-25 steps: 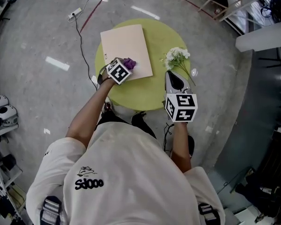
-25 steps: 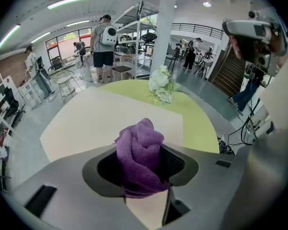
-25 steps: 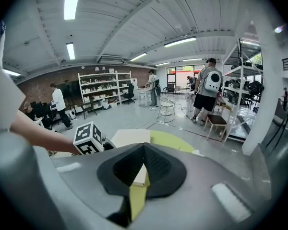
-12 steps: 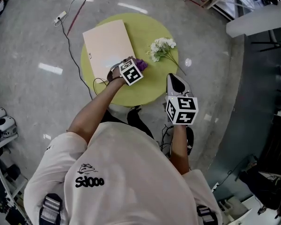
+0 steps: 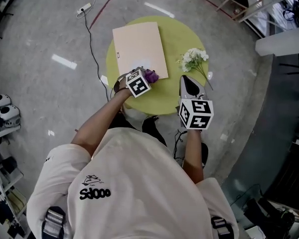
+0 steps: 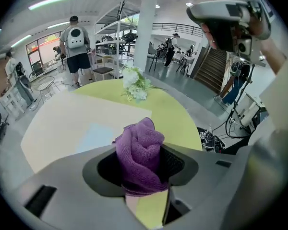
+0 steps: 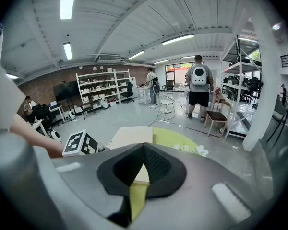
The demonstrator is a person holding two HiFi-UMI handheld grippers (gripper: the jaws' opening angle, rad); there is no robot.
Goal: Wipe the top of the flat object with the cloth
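A white power strip (image 5: 83, 9) with its cable is seen on the grey floor at the far left; beside it a round green table (image 5: 182, 36) is set, and a flat beige board (image 5: 138, 46) is laid on the table's left half, a paler patch being visible near its close edge. The left gripper (image 5: 146, 77) is held at the board's near edge, towards the right corner; its jaws are clamped on a bunched purple cloth (image 6: 140, 155), which is pinched between them and sticks out past the tips; the cloth (image 5: 151, 75) is placed over the board's near edge, though contact with the surface cannot be confirmed. A small bunch of white flowers (image 5: 194, 59) is laid on the table to the right of the board, apart from it. Further right, the right gripper (image 5: 185, 81) is held over the table's near right rim, well apart from the board; in the right gripper view its jaws are seen closed tip to tip, and nothing is held between them.
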